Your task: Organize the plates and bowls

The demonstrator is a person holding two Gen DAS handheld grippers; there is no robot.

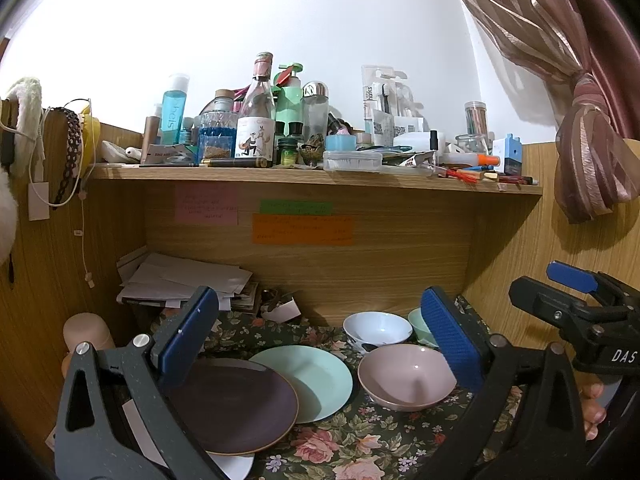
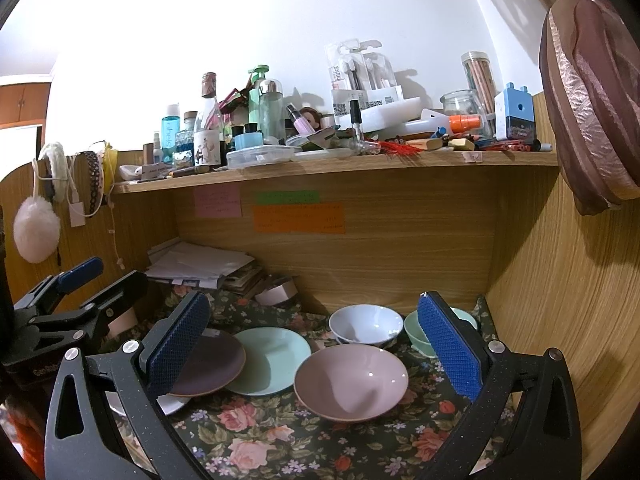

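Both pairs of jaws stand wide apart and hold nothing: the left gripper (image 1: 320,344) and the right gripper (image 2: 316,352) hang over the floral cloth (image 2: 256,448) on the bench. The pink bowl (image 2: 351,382) sits between the right jaws. Left of the pink bowl lies the mint plate (image 2: 272,360), overlapped by the dark purple plate (image 2: 212,364), which seems to rest on a white plate (image 2: 172,404). Behind the pink bowl stand the white bowl (image 2: 366,324) and a mint bowl (image 2: 416,332), partly hidden.
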